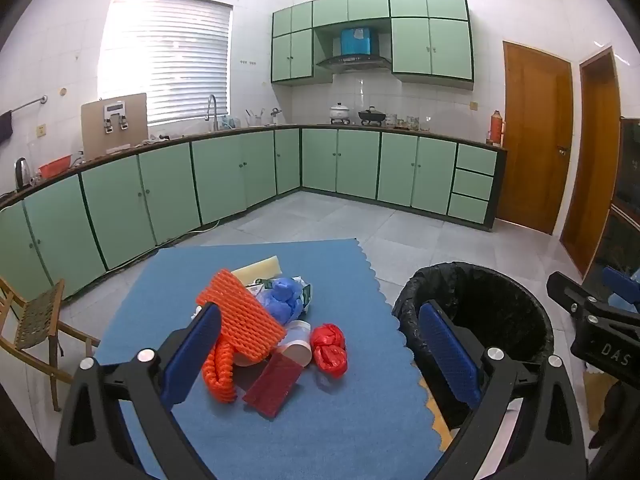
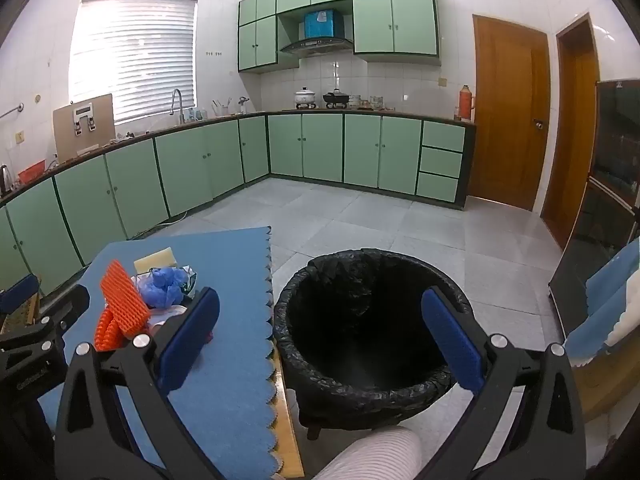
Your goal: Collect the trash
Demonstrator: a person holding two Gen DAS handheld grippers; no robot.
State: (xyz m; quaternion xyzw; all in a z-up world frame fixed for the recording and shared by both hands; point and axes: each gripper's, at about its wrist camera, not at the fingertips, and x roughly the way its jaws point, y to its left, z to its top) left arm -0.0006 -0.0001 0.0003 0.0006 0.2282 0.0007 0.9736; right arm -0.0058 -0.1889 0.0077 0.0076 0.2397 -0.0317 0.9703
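A pile of trash lies on a blue mat (image 1: 340, 412): orange foam net (image 1: 240, 320), blue plastic bag (image 1: 282, 298), red plastic bag (image 1: 329, 350), dark red packet (image 1: 272, 388), pale foam block (image 1: 258, 268) and a paper cup (image 1: 296, 346). A black-lined bin (image 1: 480, 312) stands right of the mat. My left gripper (image 1: 320, 348) is open and empty above the pile. My right gripper (image 2: 320, 332) is open and empty above the bin (image 2: 360, 328); the net (image 2: 120, 304) and blue bag (image 2: 168, 282) lie to its left.
Green kitchen cabinets (image 1: 240, 176) line the far walls. A wooden chair (image 1: 36, 324) stands left of the mat. Wooden doors (image 1: 536, 136) are at the right. A grey tiled floor (image 2: 380, 220) stretches beyond the bin.
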